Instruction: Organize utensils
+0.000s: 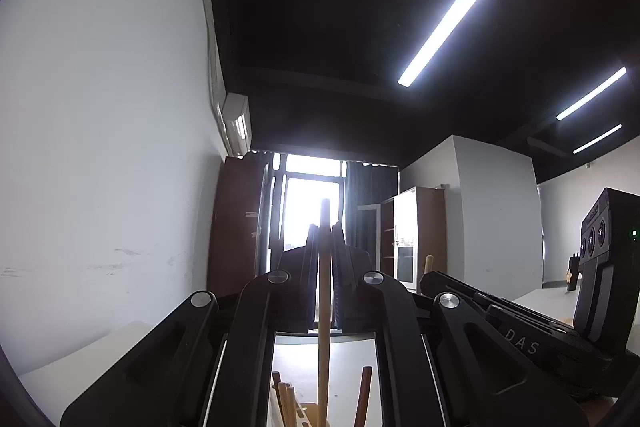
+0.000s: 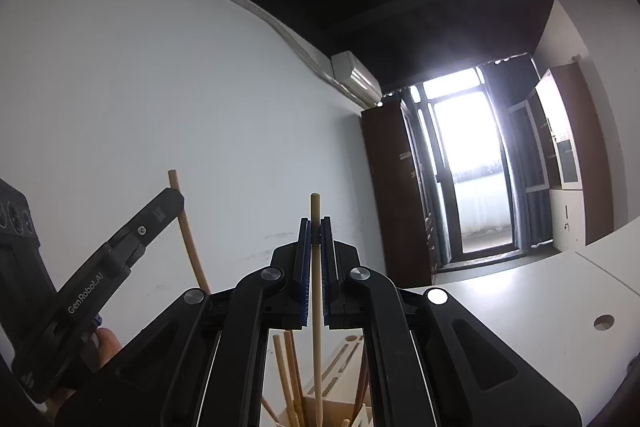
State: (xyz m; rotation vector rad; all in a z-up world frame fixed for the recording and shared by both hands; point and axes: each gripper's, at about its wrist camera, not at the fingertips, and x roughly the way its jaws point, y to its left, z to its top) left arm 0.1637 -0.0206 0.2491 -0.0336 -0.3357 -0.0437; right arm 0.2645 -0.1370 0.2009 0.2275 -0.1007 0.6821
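Left gripper: the left gripper (image 1: 325, 255) points up and out toward the window, its two fingers pressed tight on a wooden chopstick (image 1: 324, 287) that runs upright between them, tip poking out above the fingertips.
Same gripper from the right side: in the right wrist view the left gripper (image 2: 170, 201) shows at the left edge with a thumb under it, and its chopstick (image 2: 188, 239) stands up past its tip against the wall.
Right gripper: the right gripper (image 2: 315, 239) is tilted upward too, its blue pads (image 2: 305, 267) closed on a pale chopstick (image 2: 316, 307) held upright, the top end sticking out above the pads.
Right gripper seen from the left: it lies low at the right of the left wrist view as a dark body (image 1: 520, 331), its fingers hard to make out.
Utensil holder: just below both grippers sits a light wooden holder (image 2: 336, 359) with slots in its top; several more chopsticks (image 2: 290, 375) stand in it, leaning a little, and the lower end of the pale chopstick reaches down into it.
Table: a white tabletop (image 2: 520, 291) with a round hole carries the holder.
Far end: a white wall (image 2: 160, 107), an air conditioner (image 2: 356, 77), a brown cabinet (image 2: 394, 187) and a bright glass door (image 2: 468, 163).
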